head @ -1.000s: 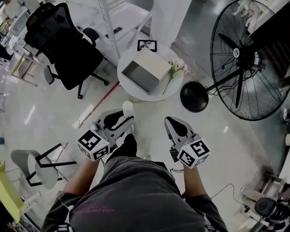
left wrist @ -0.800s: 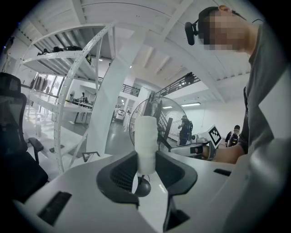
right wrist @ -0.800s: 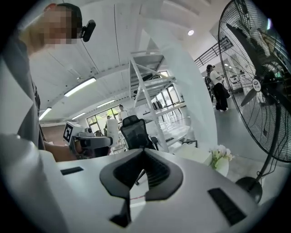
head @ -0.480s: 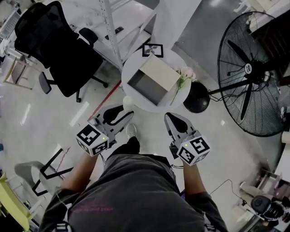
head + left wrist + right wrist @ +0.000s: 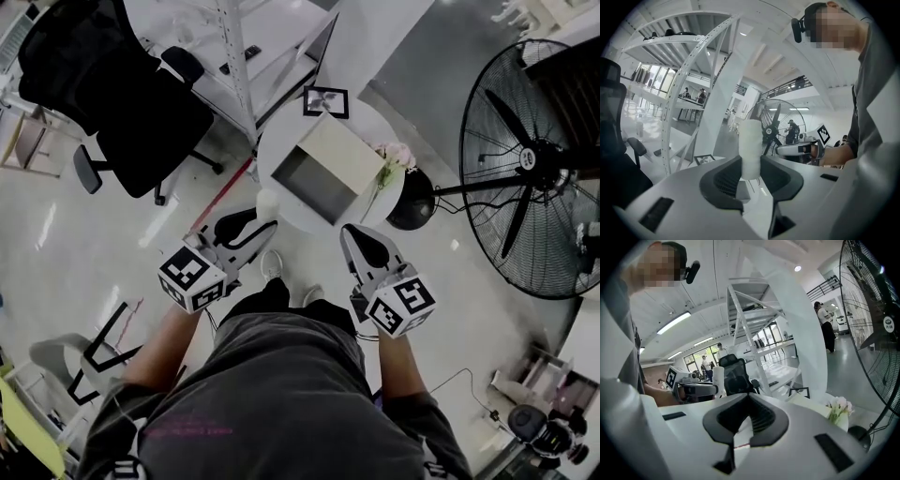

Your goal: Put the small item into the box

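Note:
The small item is a white cylinder (image 5: 268, 202), standing upright between the jaws of my left gripper (image 5: 263, 223). In the left gripper view the cylinder (image 5: 751, 149) rises above the dark pads, which press on its lower part. The box (image 5: 328, 167), cream with a grey inside, lies on a round white table (image 5: 281, 141) just beyond the cylinder, its opening towards me. My right gripper (image 5: 349, 234) hovers beside the table's near edge; its jaws meet at the tips with nothing between them (image 5: 748, 394). The right gripper view shows the box (image 5: 806, 401) to the right.
A sprig of pale flowers (image 5: 394, 157) lies on the table right of the box, and a picture frame (image 5: 325, 100) stands behind it. A large floor fan (image 5: 534, 169) stands at the right. At the left are a black office chair (image 5: 112, 94) and a white rack (image 5: 234, 66).
The table and box have come nearer to both grippers as the person steps forward. The left gripper still holds the cylinder, and the right jaws are unchanged.

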{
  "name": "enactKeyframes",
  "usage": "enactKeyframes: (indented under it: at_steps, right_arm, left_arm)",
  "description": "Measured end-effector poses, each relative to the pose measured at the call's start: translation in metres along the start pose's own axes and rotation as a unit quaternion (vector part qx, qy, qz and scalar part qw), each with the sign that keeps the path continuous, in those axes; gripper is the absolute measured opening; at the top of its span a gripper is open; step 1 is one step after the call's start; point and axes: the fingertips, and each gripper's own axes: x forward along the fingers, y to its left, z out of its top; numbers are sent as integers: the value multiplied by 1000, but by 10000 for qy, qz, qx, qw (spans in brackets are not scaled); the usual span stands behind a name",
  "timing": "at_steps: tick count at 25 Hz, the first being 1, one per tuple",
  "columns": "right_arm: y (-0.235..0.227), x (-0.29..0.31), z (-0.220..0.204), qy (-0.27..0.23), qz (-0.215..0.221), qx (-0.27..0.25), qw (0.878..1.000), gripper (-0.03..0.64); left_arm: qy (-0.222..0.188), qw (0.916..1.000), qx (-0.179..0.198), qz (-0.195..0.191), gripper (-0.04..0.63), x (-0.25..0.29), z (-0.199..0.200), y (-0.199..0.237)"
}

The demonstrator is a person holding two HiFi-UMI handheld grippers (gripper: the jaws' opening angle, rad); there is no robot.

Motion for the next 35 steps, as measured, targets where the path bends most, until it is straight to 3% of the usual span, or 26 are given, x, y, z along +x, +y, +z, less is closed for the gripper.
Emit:
enactKeyframes:
  at_steps: [10,23,30,35]
  right_arm:
    - [-23,15,-3,146,90,54,9998,21]
    - [-89,33,-8,484,645,196,9965,21]
    - [-131,46,-24,742,802,352,9934,21]
    - [-150,51,-36,850,826,471,9918,21]
  left_arm:
    - [258,9994,-12,224,135,22,-22,24]
    - [921,9922,10,839,135,94,-62,58]
    - [1633,9814,450,903,135,142,-98,88]
    - [2295,9652,951,812,135,168,-130,107]
